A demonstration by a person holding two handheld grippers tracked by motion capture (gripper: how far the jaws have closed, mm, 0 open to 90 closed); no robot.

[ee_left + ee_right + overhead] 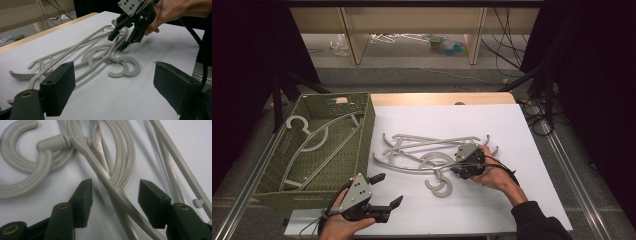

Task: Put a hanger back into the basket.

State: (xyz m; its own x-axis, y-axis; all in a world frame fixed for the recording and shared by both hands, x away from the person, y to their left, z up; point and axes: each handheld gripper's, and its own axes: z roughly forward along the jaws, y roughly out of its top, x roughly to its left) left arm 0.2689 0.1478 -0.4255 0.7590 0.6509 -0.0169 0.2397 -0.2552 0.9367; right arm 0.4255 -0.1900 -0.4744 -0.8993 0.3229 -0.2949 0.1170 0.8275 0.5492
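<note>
Hangers (427, 152) lie tangled beside the basket (367, 145). Right gripper (113, 202) straddles one hanger's arm, jaws partly apart, not yet pressing. Left gripper (384, 190) waits open near the basket. Risk: interlocked hooks (125, 68) may drag neighbouring hangers along when lifted.

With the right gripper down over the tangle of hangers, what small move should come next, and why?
Probably close the right gripper on the hanger arm between its jaws. In the right gripper view the pads straddle that arm without pressing on it, so nothing is held yet. The basket already holds one hanger, which suggests where the rest go.
</note>
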